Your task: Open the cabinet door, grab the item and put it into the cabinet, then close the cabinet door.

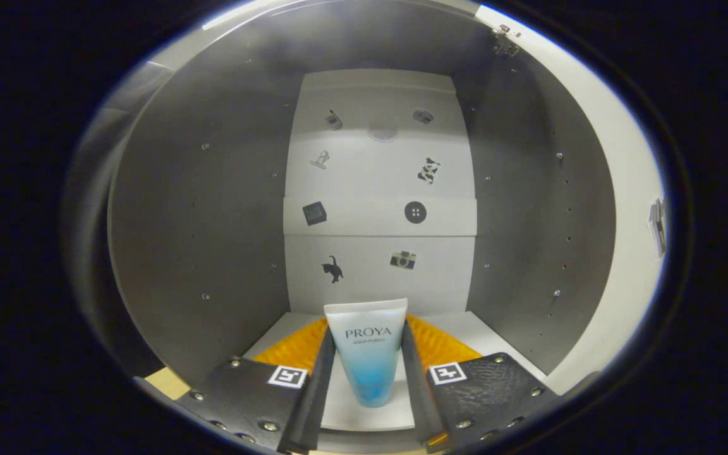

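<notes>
- The hand-held gripper [369, 379] reaches into the open cabinet [200, 221], and its two fingers pinch one tube between them, one finger against each side of the tube.
- Each finger carries one square black-and-white marker on its top, two markers in all: the left marker [287, 376] and the right marker [448, 373].
- On the left stands the cabinet's grey left side wall [212, 240], dotted with rows of small holes and a few screws.
- One tube [368, 351], white at the wide top end and blue toward the narrow cap end, stands upright with the cap down, just above or on the cabinet floor [364, 414]; I cannot tell whether it touches.
- Beyond the tube rises the white back panel [380, 183], which bears eight small stickers: a dark square [315, 213], a black cat [333, 269], a round button [415, 212], a camera [403, 260], and four more higher up.
- On the right is the grey right side wall [528, 221], one hinge [504, 39] at its upper corner, and the white open door [623, 208] swung away beyond it.
</notes>
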Tool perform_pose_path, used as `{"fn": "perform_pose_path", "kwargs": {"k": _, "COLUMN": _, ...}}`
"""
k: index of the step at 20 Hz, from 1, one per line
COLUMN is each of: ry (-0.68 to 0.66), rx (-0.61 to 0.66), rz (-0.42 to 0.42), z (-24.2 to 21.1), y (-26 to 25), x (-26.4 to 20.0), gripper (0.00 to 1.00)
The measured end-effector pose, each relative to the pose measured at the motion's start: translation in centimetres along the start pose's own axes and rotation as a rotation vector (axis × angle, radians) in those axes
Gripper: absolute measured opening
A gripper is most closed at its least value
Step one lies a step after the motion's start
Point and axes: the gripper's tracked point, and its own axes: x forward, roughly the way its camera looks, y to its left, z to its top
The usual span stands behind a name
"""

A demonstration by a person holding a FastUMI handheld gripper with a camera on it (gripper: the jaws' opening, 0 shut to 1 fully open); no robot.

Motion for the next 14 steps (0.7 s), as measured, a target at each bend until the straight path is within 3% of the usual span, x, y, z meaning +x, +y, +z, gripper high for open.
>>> {"fn": "perform_pose_path", "kwargs": {"k": 8, "ry": -0.001, "rx": 0.015, "rz": -0.028, "z": -0.04, "y": -0.24, "x": -0.03, "gripper": 0.57}}
{"fn": "perform_pose_path", "kwargs": {"k": 11, "ry": -0.001, "rx": 0.018, "rz": -0.032, "z": 0.01, "y": -0.35, "x": 0.05, "gripper": 0.70}}
{"fn": "perform_pose_path", "kwargs": {"k": 14, "ry": -0.019, "rx": 0.016, "rz": -0.054, "z": 0.42, "y": -0.80, "x": 0.08, "gripper": 0.74}}
